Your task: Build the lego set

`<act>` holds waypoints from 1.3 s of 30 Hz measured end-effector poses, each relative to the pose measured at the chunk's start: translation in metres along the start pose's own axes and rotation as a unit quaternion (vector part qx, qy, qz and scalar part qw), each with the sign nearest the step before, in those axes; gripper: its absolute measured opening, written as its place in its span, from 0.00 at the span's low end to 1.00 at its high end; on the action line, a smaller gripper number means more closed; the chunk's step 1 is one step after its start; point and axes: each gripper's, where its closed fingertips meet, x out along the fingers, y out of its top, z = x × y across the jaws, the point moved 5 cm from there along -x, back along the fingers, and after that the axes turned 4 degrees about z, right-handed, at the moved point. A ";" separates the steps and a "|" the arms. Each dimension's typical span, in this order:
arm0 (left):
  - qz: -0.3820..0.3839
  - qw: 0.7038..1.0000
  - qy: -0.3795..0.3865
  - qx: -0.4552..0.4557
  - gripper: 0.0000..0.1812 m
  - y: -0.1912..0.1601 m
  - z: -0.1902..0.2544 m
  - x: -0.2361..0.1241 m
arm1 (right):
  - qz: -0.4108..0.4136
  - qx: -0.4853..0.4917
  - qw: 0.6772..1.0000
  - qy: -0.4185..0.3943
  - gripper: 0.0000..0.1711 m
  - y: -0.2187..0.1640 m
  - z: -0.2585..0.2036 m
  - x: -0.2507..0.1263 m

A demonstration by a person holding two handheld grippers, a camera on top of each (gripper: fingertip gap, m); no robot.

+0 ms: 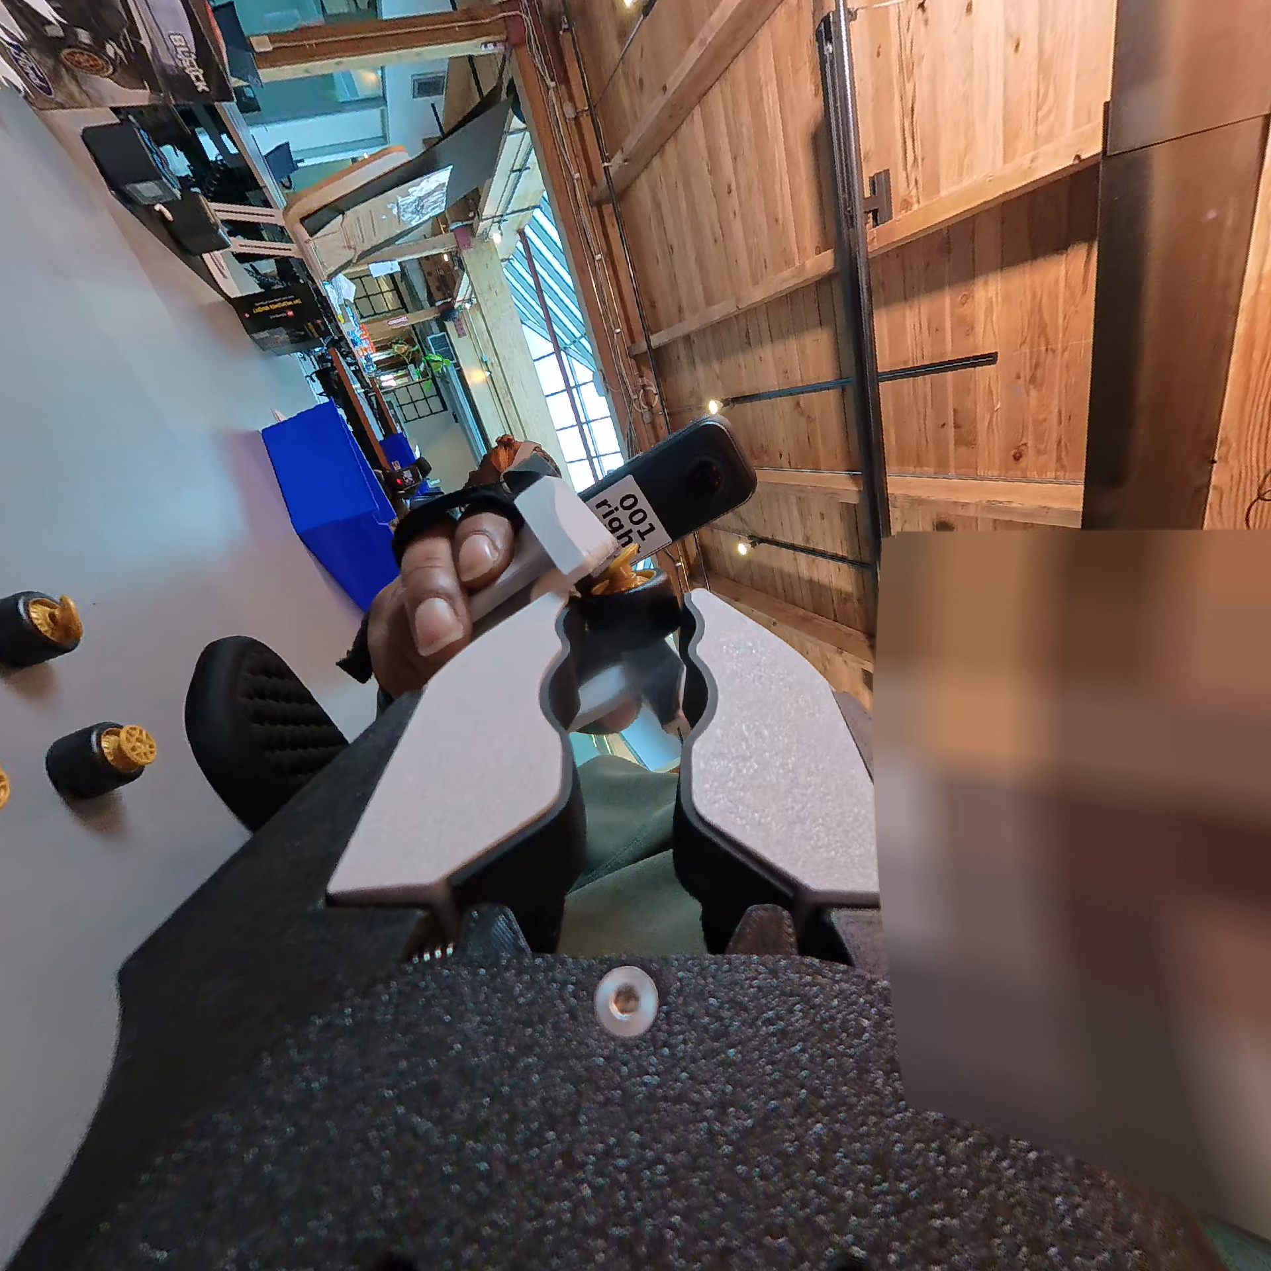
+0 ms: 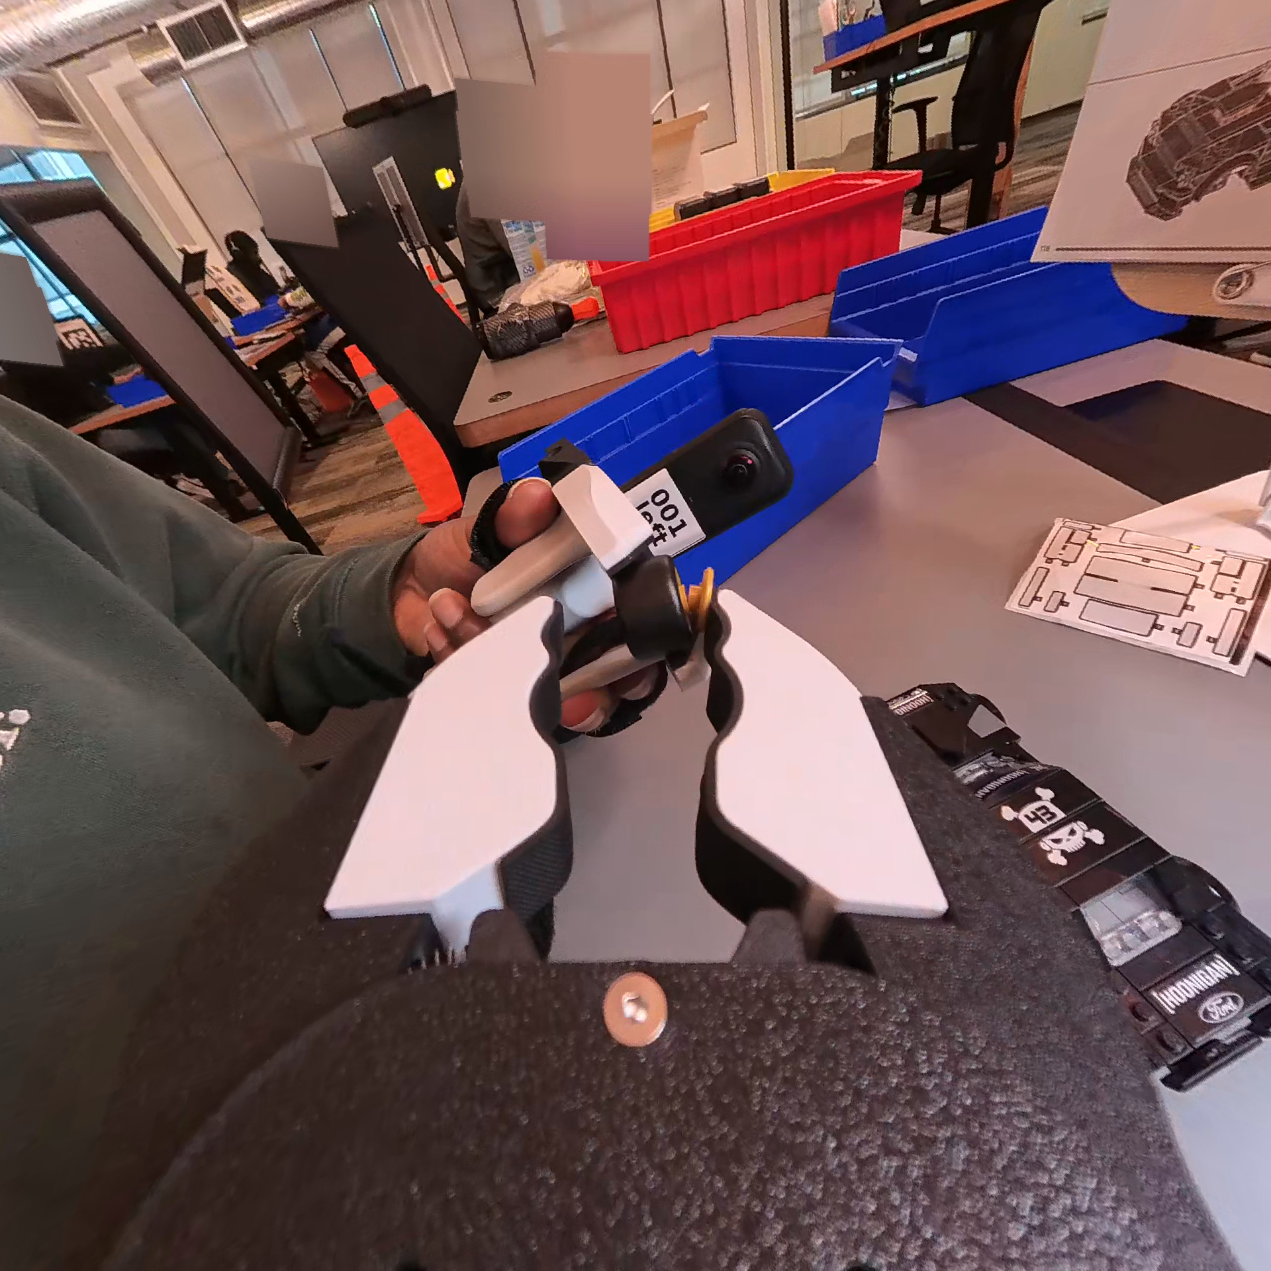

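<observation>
Up close, black tyre (image 2: 652,614), gold hub, seemingly pinched between both tongs.

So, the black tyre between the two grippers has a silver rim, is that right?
No. The rim is gold, not silver; the right wrist view shows it. The tyre is black and sits between the left gripper and the right gripper.

Wheel (image 2: 657,615): black tyre on gold rim, held above the surface.
Two wheels (image 1: 41,627) (image 1: 103,756): black tyres, gold spoked rims, lying on their sides on the surface, apart.
Car body (image 2: 1073,866): black, decorated, lying near the surface's right edge.
</observation>
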 end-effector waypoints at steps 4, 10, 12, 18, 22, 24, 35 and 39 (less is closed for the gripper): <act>0.003 1.000 0.004 0.004 0.15 0.000 -0.001 -0.002 | 0.000 0.005 1.000 0.003 0.23 -0.003 0.001 0.000; 0.005 1.000 0.014 0.010 0.15 -0.001 -0.008 -0.008 | -0.004 0.004 1.000 0.003 0.21 -0.010 0.003 0.000; 0.000 1.000 0.022 0.019 0.15 -0.003 -0.012 -0.012 | -0.014 -0.005 1.000 0.001 0.20 -0.016 0.003 0.000; -0.042 0.992 0.072 0.096 0.15 -0.014 -0.027 -0.025 | -0.047 -0.036 0.998 0.035 0.22 -0.033 -0.003 0.001; -0.082 0.983 0.095 0.136 0.15 -0.025 -0.033 -0.033 | -0.067 -0.026 0.995 0.066 0.21 -0.046 -0.008 0.001; -0.104 0.977 0.103 0.153 0.15 -0.030 -0.036 -0.036 | -0.073 -0.017 0.994 0.077 0.17 -0.050 -0.008 0.001; -0.159 0.951 0.142 0.222 0.14 -0.040 -0.043 -0.053 | -0.112 -0.027 0.989 0.087 0.12 -0.072 -0.010 0.000; -0.143 0.953 0.156 0.217 0.15 -0.035 -0.044 -0.060 | -0.172 -0.050 0.983 0.046 0.09 -0.092 -0.008 -0.002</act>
